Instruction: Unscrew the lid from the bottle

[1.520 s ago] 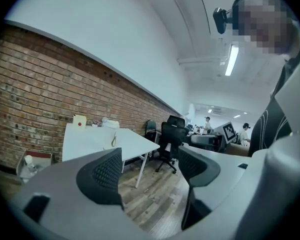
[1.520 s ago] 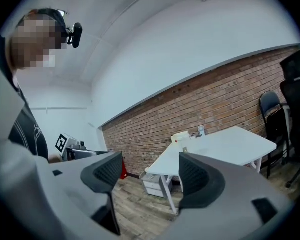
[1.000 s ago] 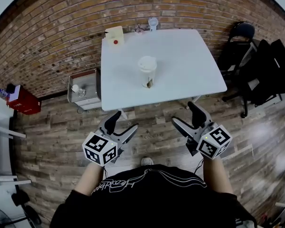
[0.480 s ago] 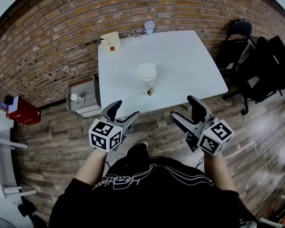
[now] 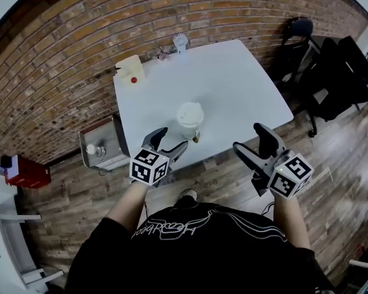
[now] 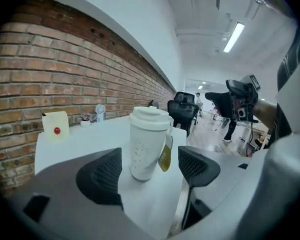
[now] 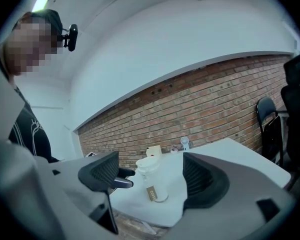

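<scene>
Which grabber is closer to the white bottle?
The left gripper: its open jaws point at the bottle from close by, while the right gripper, also open, hangs farther away.

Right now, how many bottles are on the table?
1. The white bottle stands near the table's front edge, just ahead of the left tool. No other seems hidden.

At 12 o'clock, on the far edge of the counter (image 5: 245,84), a small white thing (image 5: 181,40) is too small to name. The print on the tag (image 7: 151,193) that hangs from the bottle (image 7: 160,183) is too blurred to read in any view.
</scene>
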The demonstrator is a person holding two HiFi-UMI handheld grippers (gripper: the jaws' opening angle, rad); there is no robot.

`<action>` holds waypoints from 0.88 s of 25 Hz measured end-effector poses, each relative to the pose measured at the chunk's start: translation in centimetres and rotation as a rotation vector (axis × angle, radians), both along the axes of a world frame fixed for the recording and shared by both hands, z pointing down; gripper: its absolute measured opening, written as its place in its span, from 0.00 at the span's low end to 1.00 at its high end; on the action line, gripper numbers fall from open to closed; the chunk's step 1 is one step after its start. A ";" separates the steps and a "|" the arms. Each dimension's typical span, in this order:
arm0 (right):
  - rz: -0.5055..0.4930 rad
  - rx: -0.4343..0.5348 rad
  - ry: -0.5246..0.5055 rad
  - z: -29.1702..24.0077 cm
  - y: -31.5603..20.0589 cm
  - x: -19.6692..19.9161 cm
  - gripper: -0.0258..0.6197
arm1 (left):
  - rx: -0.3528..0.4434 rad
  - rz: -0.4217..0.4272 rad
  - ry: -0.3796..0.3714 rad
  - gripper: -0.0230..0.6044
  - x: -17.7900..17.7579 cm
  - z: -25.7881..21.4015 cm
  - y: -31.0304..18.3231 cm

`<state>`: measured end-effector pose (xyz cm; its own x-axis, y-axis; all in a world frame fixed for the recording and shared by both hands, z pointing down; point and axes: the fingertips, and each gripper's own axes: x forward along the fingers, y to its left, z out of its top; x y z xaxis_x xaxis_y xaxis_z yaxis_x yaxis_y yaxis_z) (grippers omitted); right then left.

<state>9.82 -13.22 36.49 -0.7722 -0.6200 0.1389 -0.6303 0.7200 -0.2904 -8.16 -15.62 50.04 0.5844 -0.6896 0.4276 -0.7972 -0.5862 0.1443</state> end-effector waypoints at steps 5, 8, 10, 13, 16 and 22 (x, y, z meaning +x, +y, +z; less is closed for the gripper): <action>0.038 -0.044 0.009 1.3 -0.9 -0.5 0.63 | 0.039 0.116 -0.026 0.60 0.8 1.6 -2.4; 0.044 -0.067 0.019 2.3 -1.4 -1.2 0.63 | 0.058 0.177 0.007 0.60 1.6 2.1 -3.3; 0.039 -0.077 0.027 3.0 -1.9 -2.0 0.63 | 0.063 0.220 0.003 0.60 2.1 2.6 -3.7; 0.024 -0.086 0.041 3.6 -2.6 -3.7 0.63 | 0.061 0.272 0.001 0.60 2.6 3.0 -4.1; 0.000 -0.081 0.071 3.9 -3.3 -5.5 0.63 | 0.076 0.318 0.015 0.60 3.4 2.8 -4.3; -0.053 -0.064 0.147 4.4 -4.8 -9.6 0.63 | 0.107 0.383 0.042 0.60 4.1 2.3 -4.8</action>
<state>0.26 -18.07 40.88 -0.7723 -0.5649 0.2907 -0.6307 0.7366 -0.2441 -4.03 -20.44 52.38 0.8234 -0.4580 0.3351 -0.5129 -0.8533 0.0941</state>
